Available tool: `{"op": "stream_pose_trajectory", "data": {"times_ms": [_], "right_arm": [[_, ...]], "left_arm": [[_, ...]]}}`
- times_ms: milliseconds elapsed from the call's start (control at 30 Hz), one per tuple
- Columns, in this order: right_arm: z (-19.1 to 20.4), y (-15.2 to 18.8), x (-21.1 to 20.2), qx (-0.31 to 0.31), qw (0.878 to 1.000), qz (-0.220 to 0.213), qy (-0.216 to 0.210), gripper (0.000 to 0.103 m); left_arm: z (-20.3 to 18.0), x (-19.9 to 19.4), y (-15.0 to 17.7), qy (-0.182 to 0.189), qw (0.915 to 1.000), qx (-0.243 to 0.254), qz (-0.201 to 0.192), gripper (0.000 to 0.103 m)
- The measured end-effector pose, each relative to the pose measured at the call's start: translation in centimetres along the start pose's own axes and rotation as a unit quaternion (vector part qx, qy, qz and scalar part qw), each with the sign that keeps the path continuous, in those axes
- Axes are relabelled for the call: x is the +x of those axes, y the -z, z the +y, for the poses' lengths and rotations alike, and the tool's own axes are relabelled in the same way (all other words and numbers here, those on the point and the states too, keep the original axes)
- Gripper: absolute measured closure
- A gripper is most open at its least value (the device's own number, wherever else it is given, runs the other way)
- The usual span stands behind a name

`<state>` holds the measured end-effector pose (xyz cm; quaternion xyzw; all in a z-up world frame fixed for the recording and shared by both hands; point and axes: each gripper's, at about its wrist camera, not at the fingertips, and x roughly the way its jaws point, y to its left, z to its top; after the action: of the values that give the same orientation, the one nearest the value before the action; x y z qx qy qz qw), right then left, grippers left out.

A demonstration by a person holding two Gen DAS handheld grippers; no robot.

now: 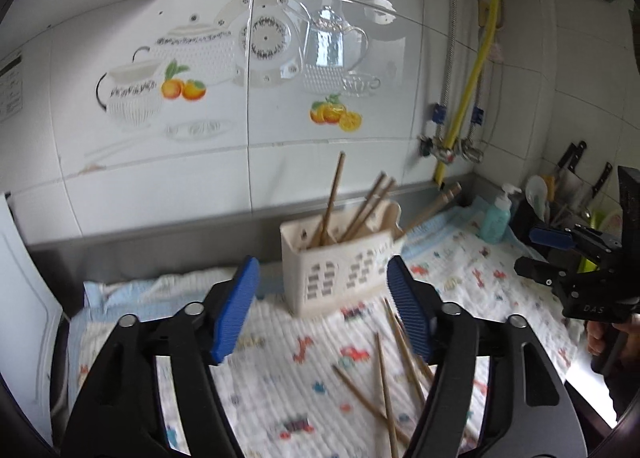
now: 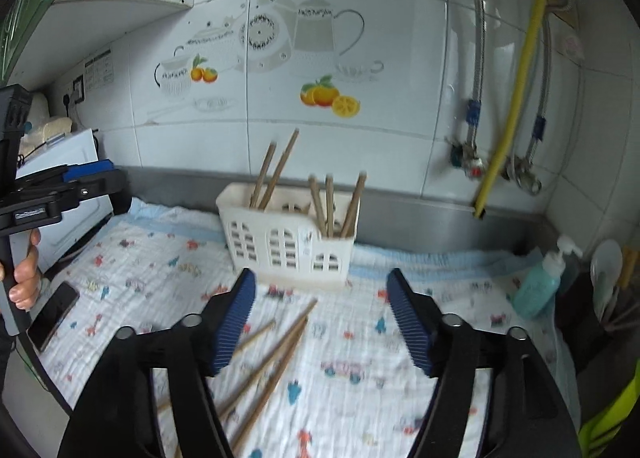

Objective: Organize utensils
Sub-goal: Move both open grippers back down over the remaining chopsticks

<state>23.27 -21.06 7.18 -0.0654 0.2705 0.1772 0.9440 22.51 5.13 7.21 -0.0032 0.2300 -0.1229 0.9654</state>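
Several chopsticks (image 2: 276, 354) loose on cloth (image 2: 360, 338); both jaws apart, empty.

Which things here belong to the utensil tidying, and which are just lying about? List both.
For the job:
- loose chopsticks on the cloth
- white holder, some chopsticks already in it

Lying about:
- soap bottle
- phone
- knives

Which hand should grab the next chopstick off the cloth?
Probably right: the loose chopsticks lie just below the open right gripper. They also sit under the open left gripper, but off toward one finger.
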Motion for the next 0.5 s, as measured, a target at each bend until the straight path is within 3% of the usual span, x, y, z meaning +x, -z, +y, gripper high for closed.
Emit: {"op": "stream_pose_trajectory", "data": {"times_ms": [200, 500], "right_arm": [[0.5, 3.3, -0.5, 0.025, 1.000, 0.017, -0.009, 0.019], [1.9, 8.4, -0.6, 0.046, 0.998, 0.052, -0.004, 0.017]], "left_arm": [[-1.2, -0.5, 4.5, -0.009, 0.9993, 0.018, 0.033, 0.011], [-2.0, 0.9, 10.3, -0.013, 0.9941, 0.024, 0.106, 0.009]]}}
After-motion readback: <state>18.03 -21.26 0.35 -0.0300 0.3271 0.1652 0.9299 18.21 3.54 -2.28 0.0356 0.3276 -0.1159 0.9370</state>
